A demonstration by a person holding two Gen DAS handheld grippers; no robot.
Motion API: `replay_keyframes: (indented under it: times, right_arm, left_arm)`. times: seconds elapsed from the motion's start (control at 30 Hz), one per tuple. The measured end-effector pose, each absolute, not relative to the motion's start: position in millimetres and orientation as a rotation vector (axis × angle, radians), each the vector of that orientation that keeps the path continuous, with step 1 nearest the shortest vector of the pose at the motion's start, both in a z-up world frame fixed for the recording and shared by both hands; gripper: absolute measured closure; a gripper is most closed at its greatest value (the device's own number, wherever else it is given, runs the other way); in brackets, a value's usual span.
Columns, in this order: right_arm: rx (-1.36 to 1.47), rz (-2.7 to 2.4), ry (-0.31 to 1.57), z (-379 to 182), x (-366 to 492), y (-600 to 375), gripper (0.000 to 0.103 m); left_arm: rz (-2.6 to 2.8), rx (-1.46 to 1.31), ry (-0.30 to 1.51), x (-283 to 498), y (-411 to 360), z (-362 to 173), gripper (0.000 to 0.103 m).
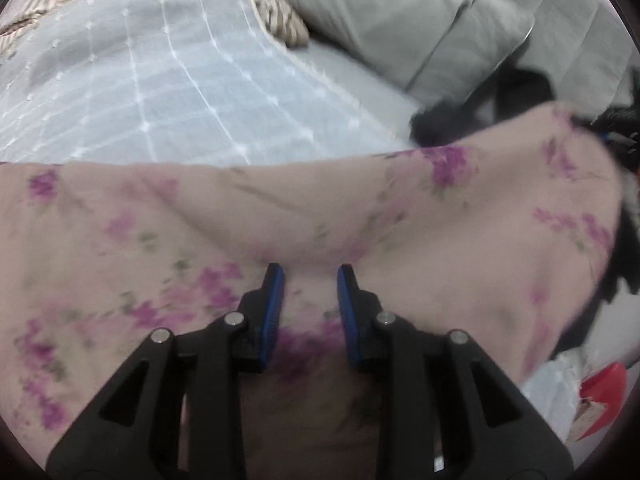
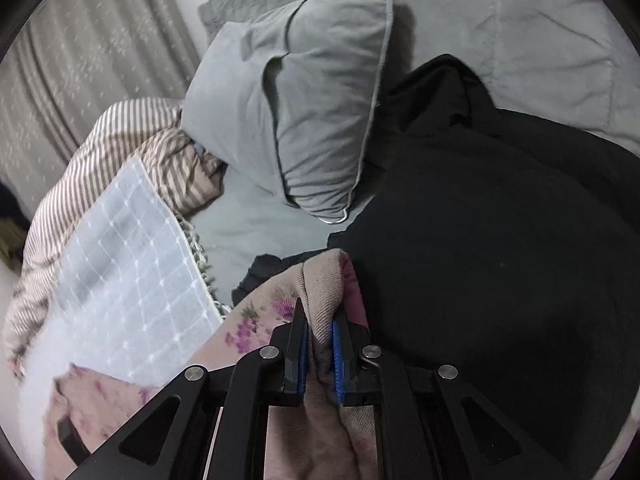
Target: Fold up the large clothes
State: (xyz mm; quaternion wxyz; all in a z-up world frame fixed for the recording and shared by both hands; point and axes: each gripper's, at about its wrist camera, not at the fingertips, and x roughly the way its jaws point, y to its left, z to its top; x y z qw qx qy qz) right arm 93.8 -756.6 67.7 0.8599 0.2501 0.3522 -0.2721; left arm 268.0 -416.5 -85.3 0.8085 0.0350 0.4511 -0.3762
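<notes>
A large pale pink garment with purple flowers (image 1: 460,240) hangs stretched between my two grippers above a bed. My left gripper (image 1: 311,280) has a fold of it between its blue pads, and creases in the cloth run in toward the fingertips. In the right wrist view, my right gripper (image 2: 320,320) is shut on a thick bunched edge of the same garment (image 2: 260,320). That right gripper (image 1: 618,140) also shows at the far right edge of the left wrist view, holding the cloth's other end. The left view is blurred.
Under the garment lies a blue-grey checked blanket (image 2: 132,272) over a striped duvet (image 2: 132,136). A grey pillow (image 2: 312,100) leans at the head of the bed. A black garment (image 2: 500,260) is heaped to the right. A red object (image 1: 604,392) sits at the lower right.
</notes>
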Motion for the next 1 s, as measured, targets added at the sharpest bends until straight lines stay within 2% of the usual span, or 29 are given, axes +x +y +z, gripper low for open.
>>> replay_keyframes:
  times: [0.13, 0.3, 0.37, 0.43, 0.47, 0.53, 0.6, 0.67, 0.73, 0.87, 1.0]
  right_arm:
    - [0.429, -0.590, 0.722, 77.6, 85.2, -743.0, 0.070]
    - [0.321, -0.615, 0.623, 101.8, 65.9, -714.0, 0.062]
    - [0.313, -0.588, 0.606, 104.1, 66.4, -701.5, 0.047]
    - [0.261, -0.587, 0.611, 103.5, 70.7, -689.2, 0.046]
    - [0.228, -0.607, 0.620, 102.8, 72.7, -684.9, 0.045]
    - [0.180, -0.642, 0.638, 101.0, 74.7, -682.5, 0.045]
    - [0.194, -0.639, 0.647, 99.8, 68.0, -689.1, 0.042]
    - [0.242, -0.623, 0.640, 97.4, 57.0, -694.4, 0.034]
    - [0.288, -0.593, 0.633, 93.4, 43.6, -694.9, 0.032]
    - [0.316, -0.559, 0.663, 74.8, 29.0, -684.4, 0.029]
    - [0.346, -0.581, 0.694, 49.8, 31.3, -677.0, 0.029]
  left_arm:
    - [-0.804, 0.102, 0.968, 275.3, -447.5, -83.8, 0.074]
    - [-0.803, 0.202, 0.961, 272.3, -512.9, -81.5, 0.074]
    - [-0.813, 0.221, 0.963, 264.9, -539.7, -79.8, 0.074]
    - [-0.836, 0.240, 0.956, 254.5, -562.0, -75.9, 0.077]
    - [-0.869, 0.237, 0.956, 249.2, -571.0, -71.6, 0.085]
    - [-0.941, 0.188, 0.960, 247.1, -568.0, -59.9, 0.088]
    - [-1.003, 0.081, 0.961, 251.4, -546.8, -46.6, 0.079]
    - [-0.998, 0.011, 0.963, 255.0, -523.0, -36.5, 0.050]
    - [-0.987, -0.015, 0.933, 254.4, -494.8, -25.3, 0.041]
    - [-0.936, 0.021, 0.879, 243.1, -456.0, -21.1, 0.037]
    - [-0.937, 0.002, 0.973, 239.8, -449.3, -55.4, 0.037]
